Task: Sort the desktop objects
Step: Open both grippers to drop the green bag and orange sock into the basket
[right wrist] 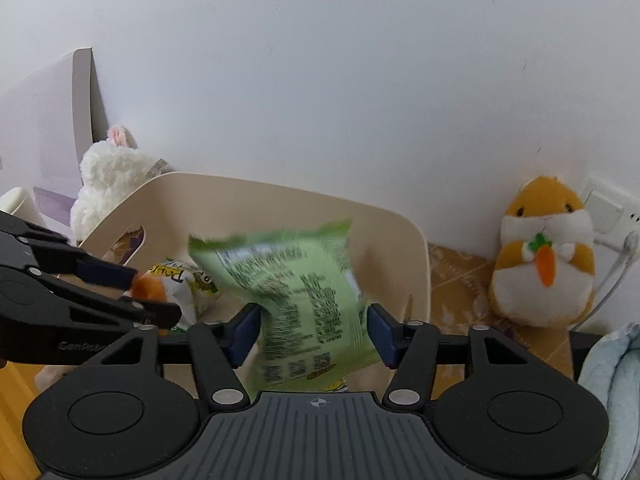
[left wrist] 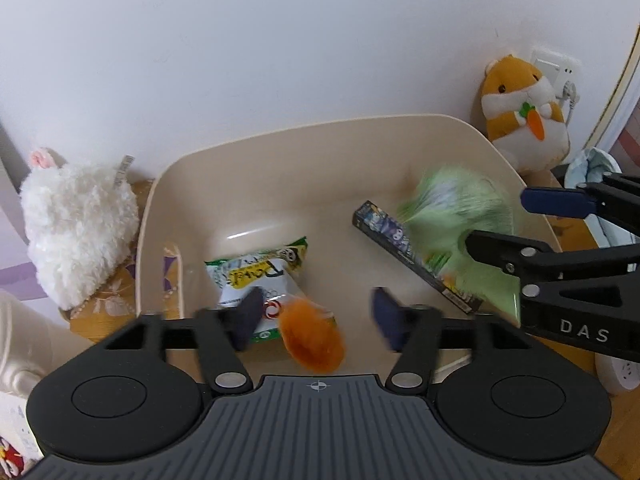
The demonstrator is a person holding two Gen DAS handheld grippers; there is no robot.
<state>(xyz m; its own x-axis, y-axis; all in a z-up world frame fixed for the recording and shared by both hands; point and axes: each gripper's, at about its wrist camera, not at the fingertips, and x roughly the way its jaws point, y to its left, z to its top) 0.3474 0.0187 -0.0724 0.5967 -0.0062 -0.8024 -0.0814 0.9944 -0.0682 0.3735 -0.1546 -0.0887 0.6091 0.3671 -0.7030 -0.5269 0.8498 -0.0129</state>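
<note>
Green snack bag (right wrist: 304, 304) drops between the right gripper's (right wrist: 316, 330) released fingers into the beige bin (left wrist: 360, 128). The left gripper's (left wrist: 316, 316) fingers stand open over an orange toy (left wrist: 314, 336). Dropped askew, the bag could catch the rim and spill out.

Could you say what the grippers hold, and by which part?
Nothing: left gripper open around the orange toy, right gripper open around the green packet.

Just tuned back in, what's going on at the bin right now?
Both hand-held grippers are over the beige bin, dropping items in. The left hand-held gripper is open, with a small orange fuzzy toy blurred between its fingers, apparently falling. The right hand-held gripper is also open around a blurred green snack bag, with no pad seen pressing on it. Already in the bin are a white and green snack packet and a long dark box. Two plush toys sit outside it.
</note>
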